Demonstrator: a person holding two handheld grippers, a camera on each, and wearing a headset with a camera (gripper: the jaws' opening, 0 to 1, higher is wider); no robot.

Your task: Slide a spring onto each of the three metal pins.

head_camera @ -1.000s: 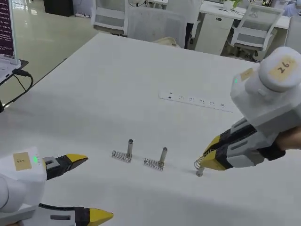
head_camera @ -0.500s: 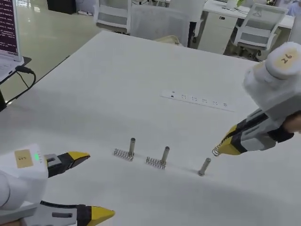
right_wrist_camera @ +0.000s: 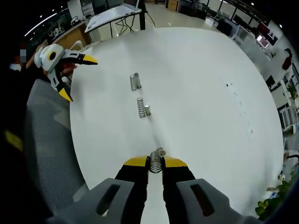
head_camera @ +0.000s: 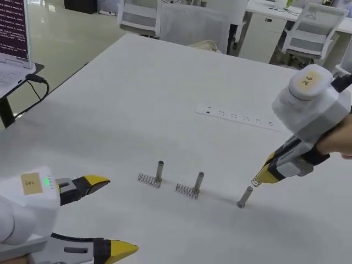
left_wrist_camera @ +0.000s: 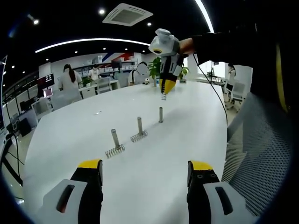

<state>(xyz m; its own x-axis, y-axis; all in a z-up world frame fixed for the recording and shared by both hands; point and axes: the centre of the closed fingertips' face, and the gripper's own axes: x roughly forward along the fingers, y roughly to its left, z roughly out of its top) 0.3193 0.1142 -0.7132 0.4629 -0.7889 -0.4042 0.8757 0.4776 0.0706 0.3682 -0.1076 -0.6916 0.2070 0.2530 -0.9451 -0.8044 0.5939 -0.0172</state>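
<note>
A small coiled metal spring (head_camera: 256,180) is pinched between the yellow tips of the right tool (head_camera: 263,177), just above the top of the rightmost upright metal pin (head_camera: 245,196) on the white surface (head_camera: 165,99). A second spring (head_camera: 186,191) lies at the foot of the middle pin (head_camera: 199,181), and a third spring (head_camera: 147,179) at the foot of the left pin (head_camera: 160,170). The left tool (head_camera: 122,214) is spread and holds nothing, well apart from the pins.

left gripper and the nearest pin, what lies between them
Bare table, then a spring lying at that pin's foot, seen in the left gripper view.
</note>
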